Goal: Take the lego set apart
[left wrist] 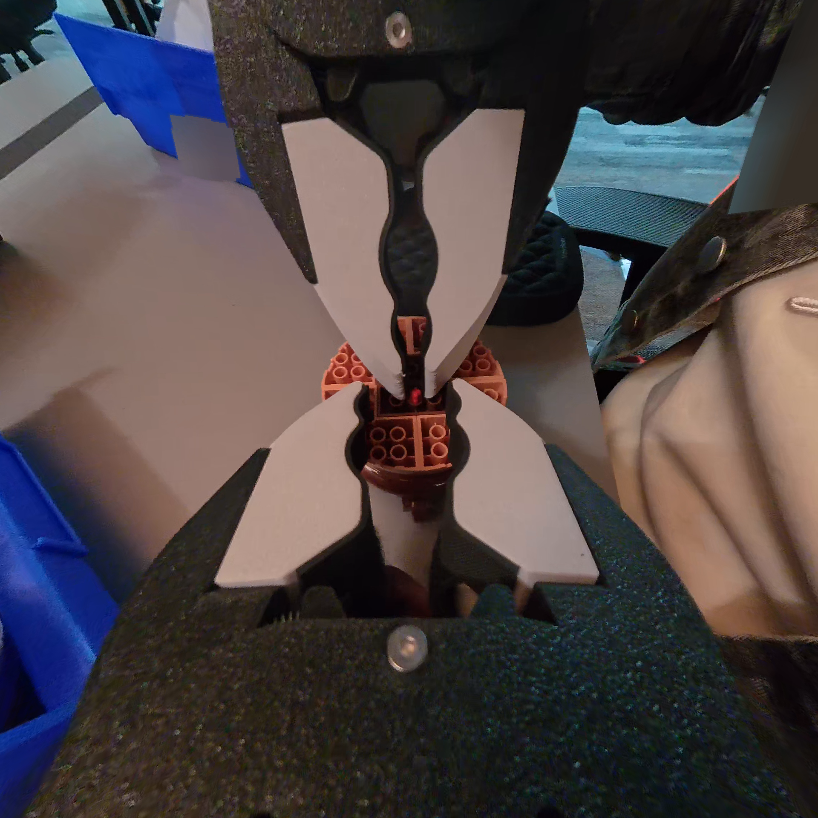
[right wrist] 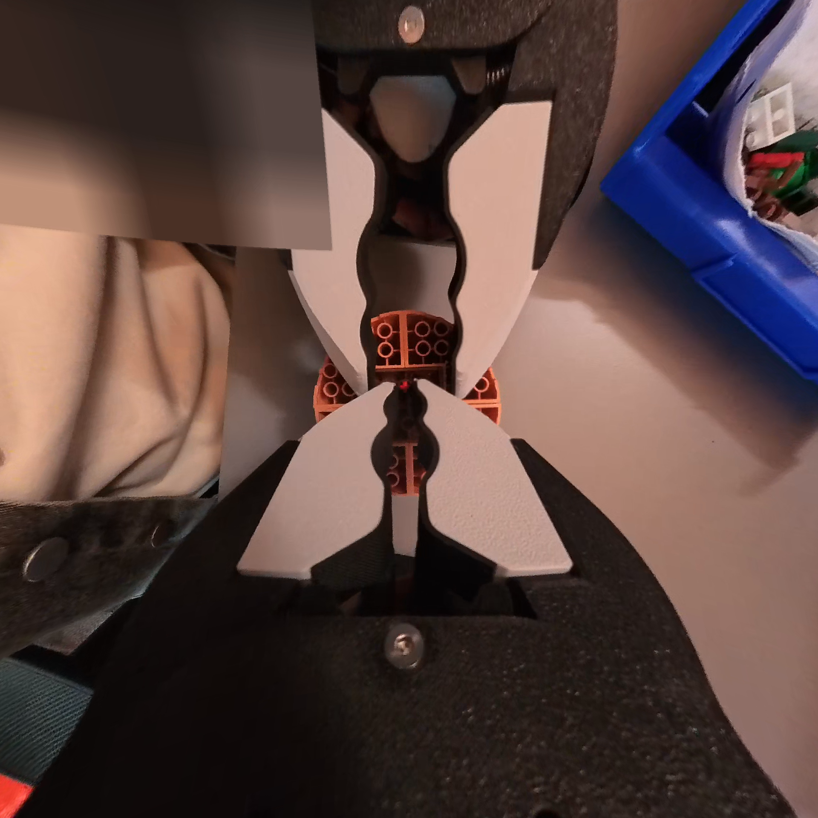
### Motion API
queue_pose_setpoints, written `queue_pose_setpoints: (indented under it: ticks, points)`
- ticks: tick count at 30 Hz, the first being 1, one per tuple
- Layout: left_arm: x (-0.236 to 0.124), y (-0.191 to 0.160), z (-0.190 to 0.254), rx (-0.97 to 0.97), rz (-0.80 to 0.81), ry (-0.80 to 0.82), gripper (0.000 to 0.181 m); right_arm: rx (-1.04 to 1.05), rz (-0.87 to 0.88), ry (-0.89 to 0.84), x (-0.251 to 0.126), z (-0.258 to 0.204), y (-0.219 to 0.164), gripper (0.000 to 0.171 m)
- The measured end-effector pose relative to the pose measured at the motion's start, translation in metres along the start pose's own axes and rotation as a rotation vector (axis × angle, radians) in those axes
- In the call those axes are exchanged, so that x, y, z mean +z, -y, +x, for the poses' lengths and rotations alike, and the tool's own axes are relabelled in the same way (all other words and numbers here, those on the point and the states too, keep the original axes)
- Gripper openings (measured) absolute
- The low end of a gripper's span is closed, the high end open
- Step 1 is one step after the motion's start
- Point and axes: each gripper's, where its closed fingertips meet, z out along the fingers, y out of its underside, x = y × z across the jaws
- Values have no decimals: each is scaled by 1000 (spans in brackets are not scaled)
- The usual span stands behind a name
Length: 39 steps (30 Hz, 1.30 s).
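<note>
The left gripper (left wrist: 407,436) clamps the round orange lego set (left wrist: 409,442) between its fingers, underside tubes facing up, while the right gripper (right wrist: 405,389), reaching in from opposite, has its tips pinched on a small red piece (right wrist: 403,386) at the set's centre.

Left gripper (left wrist: 407,394): we see a grainy black body, two pale grey wedge fingers with wavy black inner edges, one silver screw.
Right gripper (right wrist: 405,387): we see the same grainy black body, pale grey wedge fingers, silver screw.
Clothing: we see a beige creased garment (left wrist: 708,464) crossed by a dark snap-studded strap (left wrist: 708,274).
</note>
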Motion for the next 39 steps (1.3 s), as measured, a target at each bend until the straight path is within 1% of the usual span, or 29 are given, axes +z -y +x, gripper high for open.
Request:
queue_pose_setpoints:
  ticks: [7,13,21,22,23,24,25,26,28,29,30,31,32,33,34,35,39]
  points:
    - [1,-1,1,-42,-15,-6,30,-37,-31,-28,0,1,0,3]
    - [2,-1,0,-54,-26,-6,30,6,114,-51,-1,2,1,1]
    - [2,-2,-2,-50,-24,7,28,24,167,-73,-4,2,3,0]
    - [2,-3,-3,-46,-27,18,25,36,328,-62,-20,1,23,0]
    - [2,-3,-3,-34,-30,23,25,72,538,-32,-56,0,50,0]
    - [2,-2,-2,-16,-32,25,25,57,542,-133,-81,11,51,0]
    - [2,-2,-2,-10,-30,23,25,20,402,-235,-85,21,35,0]
    - [2,-2,-2,-14,-28,18,25,23,318,-212,-80,19,24,0]
    - [2,-2,-1,-7,-23,6,24,33,339,-125,-67,9,25,0]
    - [2,-1,-1,-3,-16,-5,24,42,293,-61,-55,2,21,3]
    - [1,-1,-1,-7,-12,-16,24,43,234,-31,-43,0,15,12]
    - [0,-2,1,-4,-14,-27,24,29,195,-19,-34,-1,12,17]
    - [0,-2,1,2,-15,-28,26,11,176,-8,-27,-2,12,15]
    - [0,-2,1,1,-15,-25,38,-3,170,-10,-23,-1,14,12]
    - [-1,-2,3,2,-15,-36,40,-20,140,-2,-18,-2,13,10]
    - [-1,-2,3,2,-15,-40,40,-38,98,17,-14,-5,11,9]
    - [-1,-2,4,11,-10,-52,41,-85,33,47,-7,-10,10,8]
